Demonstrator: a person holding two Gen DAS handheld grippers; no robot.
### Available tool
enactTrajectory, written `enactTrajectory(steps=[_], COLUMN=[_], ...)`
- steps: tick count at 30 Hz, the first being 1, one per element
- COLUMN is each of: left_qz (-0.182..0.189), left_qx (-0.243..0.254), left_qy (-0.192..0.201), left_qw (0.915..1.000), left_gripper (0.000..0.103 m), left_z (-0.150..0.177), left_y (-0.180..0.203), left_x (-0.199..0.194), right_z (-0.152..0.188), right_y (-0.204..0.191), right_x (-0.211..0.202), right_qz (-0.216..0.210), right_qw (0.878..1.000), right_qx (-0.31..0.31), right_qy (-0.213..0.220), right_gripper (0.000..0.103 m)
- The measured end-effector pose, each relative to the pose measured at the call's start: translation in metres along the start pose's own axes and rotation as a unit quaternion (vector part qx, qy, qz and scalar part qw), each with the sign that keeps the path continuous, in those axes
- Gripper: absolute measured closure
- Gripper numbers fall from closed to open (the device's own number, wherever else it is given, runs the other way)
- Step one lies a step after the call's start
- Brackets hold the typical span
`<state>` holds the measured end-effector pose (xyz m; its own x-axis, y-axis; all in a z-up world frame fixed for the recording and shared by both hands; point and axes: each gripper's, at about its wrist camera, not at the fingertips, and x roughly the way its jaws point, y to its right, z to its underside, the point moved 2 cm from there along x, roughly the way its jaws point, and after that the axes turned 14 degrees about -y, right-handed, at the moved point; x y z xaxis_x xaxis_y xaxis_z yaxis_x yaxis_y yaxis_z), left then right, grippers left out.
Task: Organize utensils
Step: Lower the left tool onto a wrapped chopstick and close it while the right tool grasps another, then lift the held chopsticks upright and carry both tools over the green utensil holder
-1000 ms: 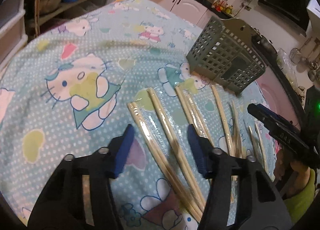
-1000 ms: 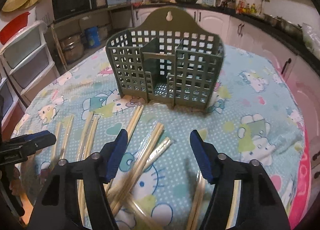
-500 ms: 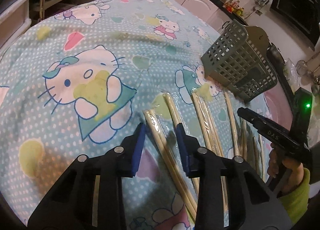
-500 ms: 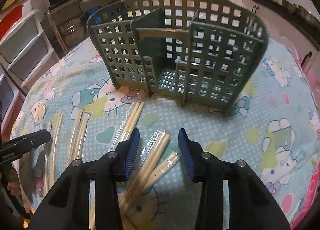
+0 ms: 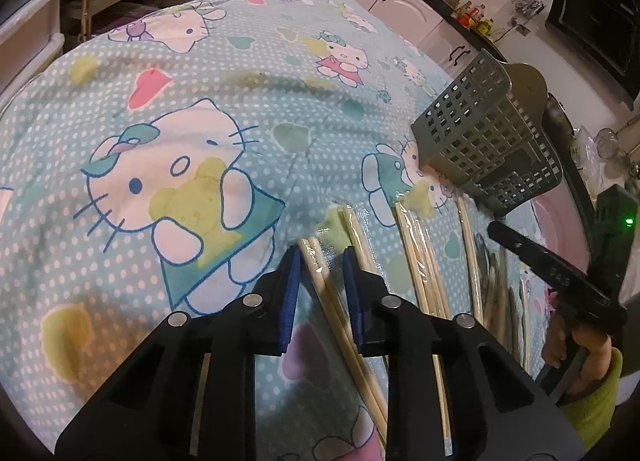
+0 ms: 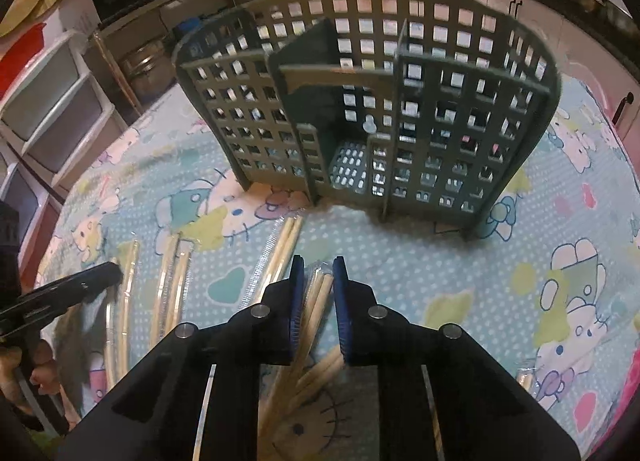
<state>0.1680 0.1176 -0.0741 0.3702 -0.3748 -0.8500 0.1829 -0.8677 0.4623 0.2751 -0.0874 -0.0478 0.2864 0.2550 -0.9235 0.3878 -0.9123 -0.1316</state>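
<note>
Left gripper [image 5: 320,257] has just been closing; its blue fingers [image 5: 290,285] now sit narrow around a wrapped chopstick pair [image 5: 320,281], though I can't tell if the pads actually press it. Same on the right gripper [image 6: 316,269]: fingers [image 6: 297,293] closing in tight on another wrapped pair [image 6: 318,293], seemingly touching the wrapper. More wrapped chopsticks [image 6: 176,281] lie scattered on the cartoon-cat cloth [image 5: 180,121] covering the surface. The grey-green utensil holder [image 6: 400,101] stands upright just beyond them, compartments empty.
</note>
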Motion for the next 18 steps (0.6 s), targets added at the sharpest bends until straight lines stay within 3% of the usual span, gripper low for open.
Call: enactTrajectory(steps=[8, 18], left_qz=[-0.015, 0.005], left_qx=[0.025, 0.069], left_qy=[0.006, 0.049], left_qw=[0.9995, 0.9964], left_gripper=[0.098, 0.1], left_z=[-0.002, -0.006], left_y=[0.01, 0.042], left_x=[-0.006, -0.049], right_z=[0.009, 0.023], right_y=[0.003, 0.008], right_x=[-0.033, -0.076], right_qz=[-0.025, -0.058], right_qw=[0.999, 0.995], right_qx=[-0.004, -0.002], right_qy=[0.033, 0.077], right_gripper=[0.094, 0.095])
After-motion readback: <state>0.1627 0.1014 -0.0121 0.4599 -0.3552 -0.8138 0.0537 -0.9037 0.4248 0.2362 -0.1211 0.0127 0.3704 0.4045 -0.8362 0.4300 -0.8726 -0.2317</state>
